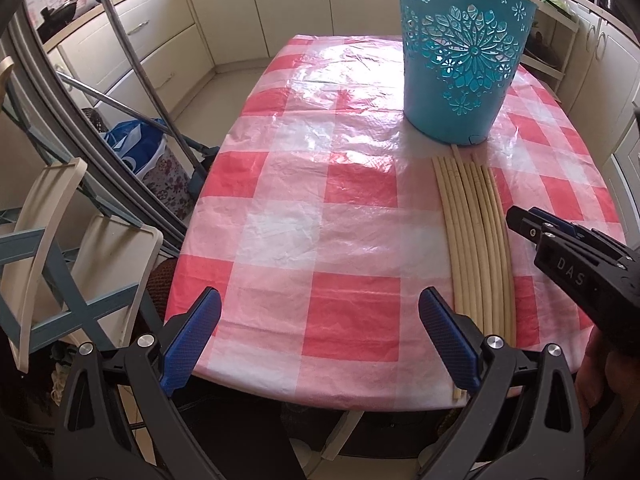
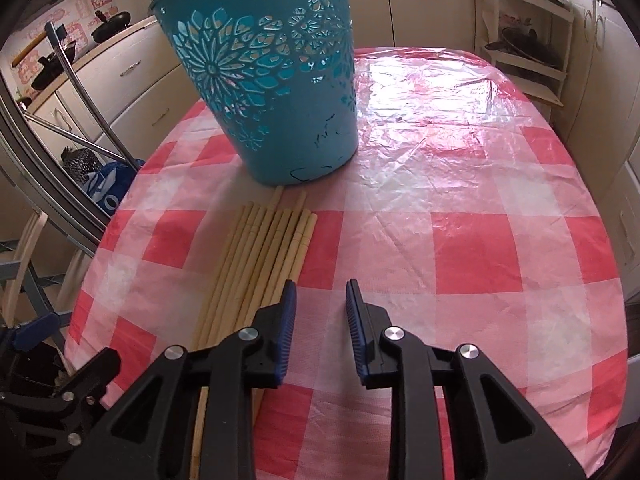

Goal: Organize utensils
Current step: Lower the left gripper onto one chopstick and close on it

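A bundle of several pale wooden chopsticks (image 1: 472,240) lies side by side on the pink-and-white checked tablecloth (image 1: 320,208), pointing at a teal cut-out basket (image 1: 460,60) that stands upright just beyond their far ends. My left gripper (image 1: 320,304) hangs wide open over the cloth near the front edge, left of the bundle, with nothing between its fingers. My right gripper (image 2: 320,292) is partly open, with a narrow gap and only cloth showing in it. Its left finger sits just to the right of the chopsticks (image 2: 260,260). The basket (image 2: 264,72) is ahead of it on the left.
The oval table (image 2: 480,240) drops off close behind both grippers. Cream chairs (image 1: 48,240) and a blue bag (image 1: 136,148) stand off the left edge. Kitchen cabinets (image 1: 168,40) line the back, and a shelf rack (image 2: 524,52) stands at the far right.
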